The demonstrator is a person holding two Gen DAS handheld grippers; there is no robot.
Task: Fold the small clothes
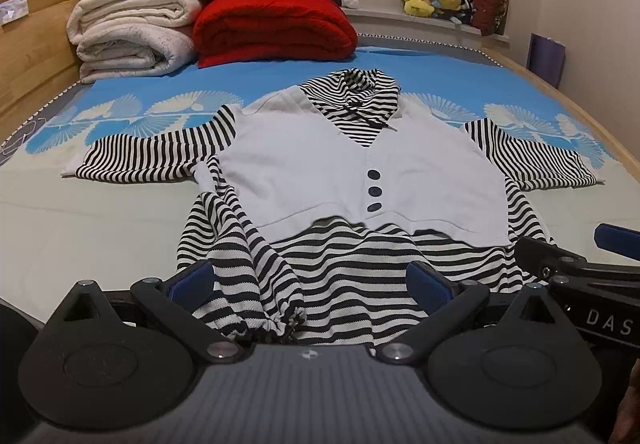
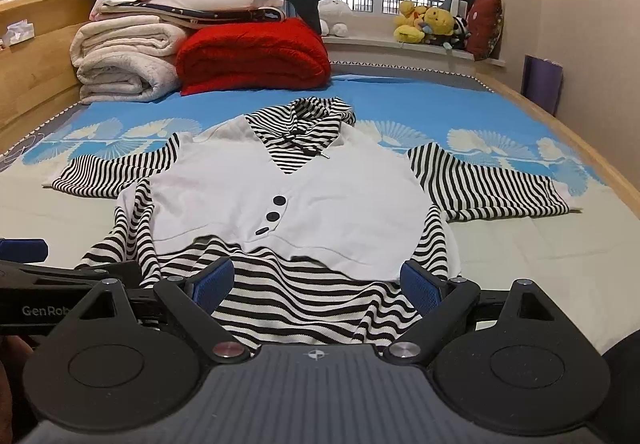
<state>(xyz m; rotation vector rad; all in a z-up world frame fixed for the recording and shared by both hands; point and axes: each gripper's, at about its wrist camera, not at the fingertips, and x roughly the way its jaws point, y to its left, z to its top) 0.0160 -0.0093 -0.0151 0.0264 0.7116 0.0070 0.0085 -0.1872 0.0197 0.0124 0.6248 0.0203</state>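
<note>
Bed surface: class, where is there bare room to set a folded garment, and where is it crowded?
Bare pale sheet lies right of the striped top, below its sleeve; another patch lies left of it. The far left corner is crowded with folded blankets and a red quilt.

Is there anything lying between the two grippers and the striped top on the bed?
Nothing visible. The left gripper and right gripper are both open at the hem of the striped top, striped fabric lying between their fingers.
</note>
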